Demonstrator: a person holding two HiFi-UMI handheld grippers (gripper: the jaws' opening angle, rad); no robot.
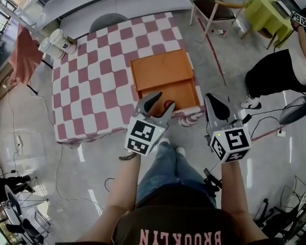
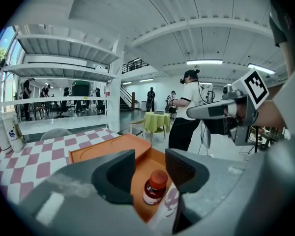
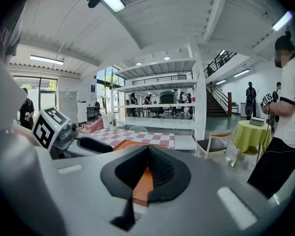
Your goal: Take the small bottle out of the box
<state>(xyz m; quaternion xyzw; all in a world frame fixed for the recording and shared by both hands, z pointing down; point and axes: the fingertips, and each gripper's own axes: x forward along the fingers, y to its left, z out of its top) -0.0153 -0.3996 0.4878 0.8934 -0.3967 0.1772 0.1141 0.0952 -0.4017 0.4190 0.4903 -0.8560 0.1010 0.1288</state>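
Your orange box sits at the near right corner of the counter, its lid folded back flat toward the far edge, which leaves the inside open to a reach from your side; the small bottle stands upright in the near part of the box, red cap up, close to the counter's near edge

Your left tongs hang over that near edge with the jaws spread wide apart and nothing pressed between them; that spread looks chosen to let them pass round the bottle's body; along the left gripper view the bottle lines up in the gap between the two jaws, but beyond and below their tips, so they are not yet around it or touching it; the head view half hides the bottle behind the left tongs, so it may stand against the box's near wall, though that is not clear

Your right tongs are held off the counter's near right corner, jaws together and empty; kept there, they seem parked clear of the left side's path into the box
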